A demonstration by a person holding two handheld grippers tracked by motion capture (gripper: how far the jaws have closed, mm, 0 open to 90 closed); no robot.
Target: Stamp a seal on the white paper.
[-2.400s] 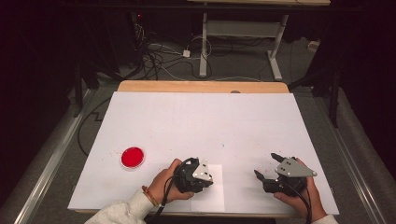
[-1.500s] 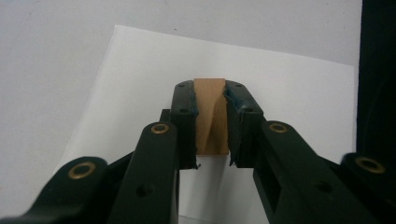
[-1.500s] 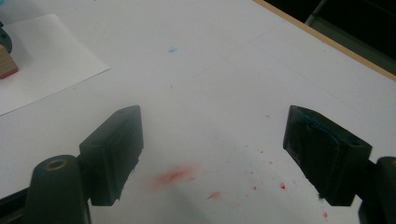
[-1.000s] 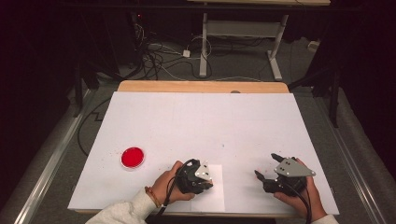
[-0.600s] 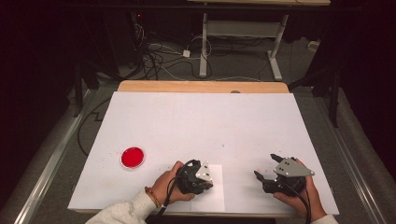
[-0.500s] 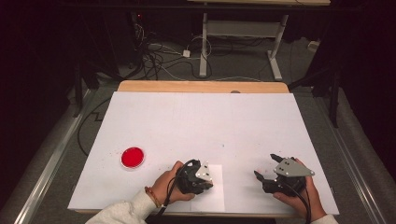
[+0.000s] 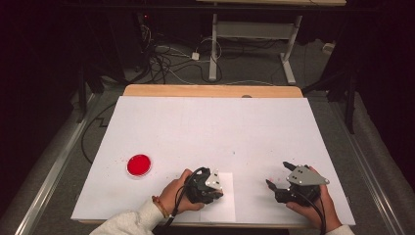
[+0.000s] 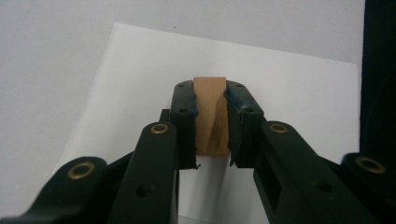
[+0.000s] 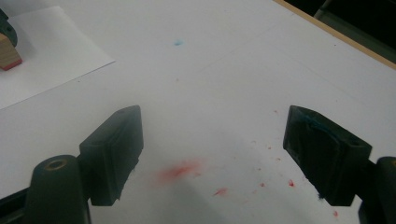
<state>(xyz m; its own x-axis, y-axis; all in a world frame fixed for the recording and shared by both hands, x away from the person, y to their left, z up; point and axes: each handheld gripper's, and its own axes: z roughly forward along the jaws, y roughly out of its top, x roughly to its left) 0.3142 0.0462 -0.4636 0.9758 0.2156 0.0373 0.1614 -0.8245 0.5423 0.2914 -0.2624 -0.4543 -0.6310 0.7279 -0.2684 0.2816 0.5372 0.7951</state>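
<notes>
Wooden block [image 8: 211, 114] clamped in left gripper [image 8: 210, 119] over paper sheet [image 8: 289, 84]; right gripper [image 9: 212, 158] low, jaws wide.

both grippers are showing black bodies with brass-ringed screw holes. right gripper [image 7: 275, 188] is carrying a grey 3-cornered plate and trailing a black cable. left gripper [image 8: 210, 100] likewise. person is wearing a white sleeve [image 7: 128, 224] and 1 beaded bracelet [image 7: 160, 206].
</notes>
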